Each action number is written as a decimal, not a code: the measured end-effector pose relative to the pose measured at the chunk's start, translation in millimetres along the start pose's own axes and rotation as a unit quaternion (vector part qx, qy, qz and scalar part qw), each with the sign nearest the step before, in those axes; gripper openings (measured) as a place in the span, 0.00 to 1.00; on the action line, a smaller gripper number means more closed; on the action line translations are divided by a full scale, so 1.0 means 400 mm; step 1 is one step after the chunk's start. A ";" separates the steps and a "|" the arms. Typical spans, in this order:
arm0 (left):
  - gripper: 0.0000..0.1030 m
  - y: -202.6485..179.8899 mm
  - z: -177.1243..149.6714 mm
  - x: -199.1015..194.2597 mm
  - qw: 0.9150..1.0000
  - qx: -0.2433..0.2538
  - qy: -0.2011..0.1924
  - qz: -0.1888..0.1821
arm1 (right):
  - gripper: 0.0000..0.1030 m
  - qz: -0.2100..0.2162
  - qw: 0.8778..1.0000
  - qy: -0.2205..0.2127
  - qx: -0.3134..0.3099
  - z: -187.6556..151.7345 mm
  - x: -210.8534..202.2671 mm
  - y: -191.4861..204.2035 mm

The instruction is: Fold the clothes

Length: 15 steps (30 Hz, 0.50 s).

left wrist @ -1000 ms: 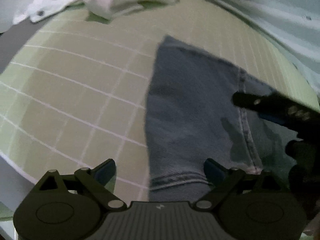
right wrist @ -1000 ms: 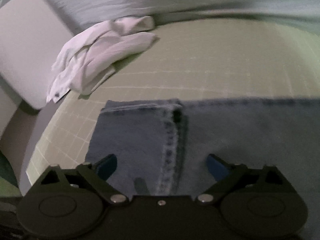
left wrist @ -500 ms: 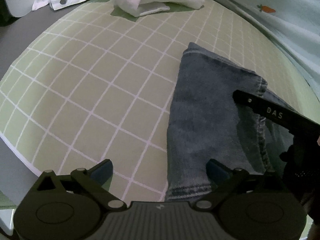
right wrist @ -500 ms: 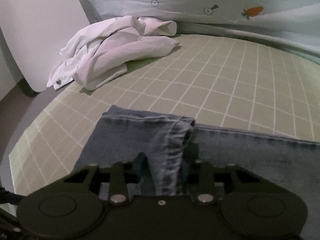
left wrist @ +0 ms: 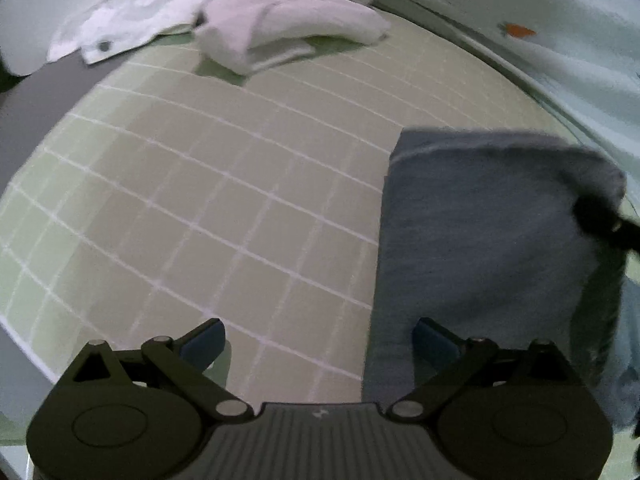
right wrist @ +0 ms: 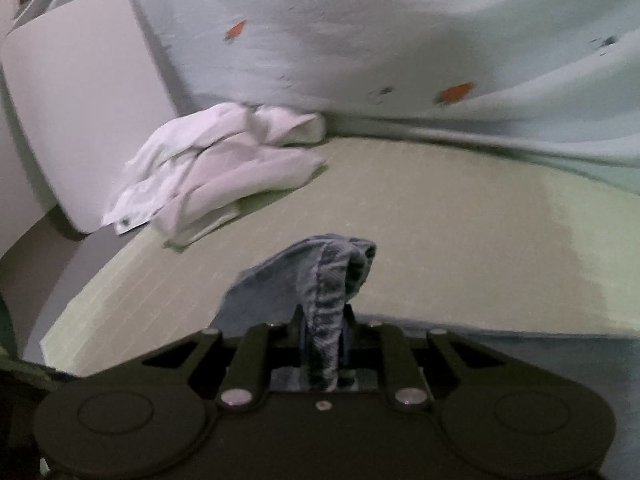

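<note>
In the left wrist view, the left gripper (left wrist: 319, 340) hangs over a green mat (left wrist: 192, 208) with white lines, and its jaws are wide apart with nothing in them. One finger is over the mat and the other is over the blue jeans (left wrist: 480, 240), which lie on the right side. A pile of white clothes (left wrist: 248, 20) sits at the far end. In the right wrist view, the right gripper (right wrist: 323, 340) is squeezing shut on a bunched fold of the jeans (right wrist: 328, 280), lifting it off the mat (right wrist: 440, 220). The white clothes (right wrist: 224, 176) lie near a white board (right wrist: 80, 100).
</note>
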<state>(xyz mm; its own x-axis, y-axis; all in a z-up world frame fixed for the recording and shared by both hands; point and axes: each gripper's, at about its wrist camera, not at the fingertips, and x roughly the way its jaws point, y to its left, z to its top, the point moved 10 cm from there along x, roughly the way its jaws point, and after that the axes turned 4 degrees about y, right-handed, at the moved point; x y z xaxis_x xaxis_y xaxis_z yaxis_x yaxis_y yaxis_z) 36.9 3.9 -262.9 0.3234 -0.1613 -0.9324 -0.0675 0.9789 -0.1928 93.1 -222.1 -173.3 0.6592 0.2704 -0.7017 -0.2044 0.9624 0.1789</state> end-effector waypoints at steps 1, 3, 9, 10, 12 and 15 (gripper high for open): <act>0.97 -0.018 -0.001 0.007 1.000 0.013 0.003 -0.002 | 0.16 -0.013 1.000 0.002 0.003 0.005 -0.011 -0.027; 0.97 -0.049 -0.006 0.016 0.999 0.041 0.007 -0.004 | 0.16 -0.037 0.999 0.012 0.012 0.008 -0.020 -0.076; 0.97 -0.104 -0.022 0.046 0.995 0.100 0.024 0.008 | 0.33 -0.120 0.988 0.085 0.049 -0.075 0.041 -0.184; 0.97 -0.106 -0.026 0.050 0.994 0.104 0.027 0.014 | 0.40 -0.127 0.986 0.095 0.055 -0.094 0.049 -0.190; 0.97 -0.109 -0.029 0.050 0.994 0.108 0.026 0.016 | 0.55 -0.133 0.982 0.113 0.065 -0.133 0.060 -0.189; 0.97 -0.108 -0.031 0.052 0.993 0.111 0.024 0.019 | 0.76 -0.144 0.976 0.153 0.062 -0.205 0.073 -0.187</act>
<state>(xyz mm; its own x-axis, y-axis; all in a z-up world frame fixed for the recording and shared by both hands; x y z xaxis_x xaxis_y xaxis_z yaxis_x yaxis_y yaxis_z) 34.7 -43.3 -277.8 0.2787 -0.1234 -0.9524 0.1327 0.9871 -0.0891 68.3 -288.5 -263.5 0.4256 -0.0146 -0.9048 0.0590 0.9982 0.0117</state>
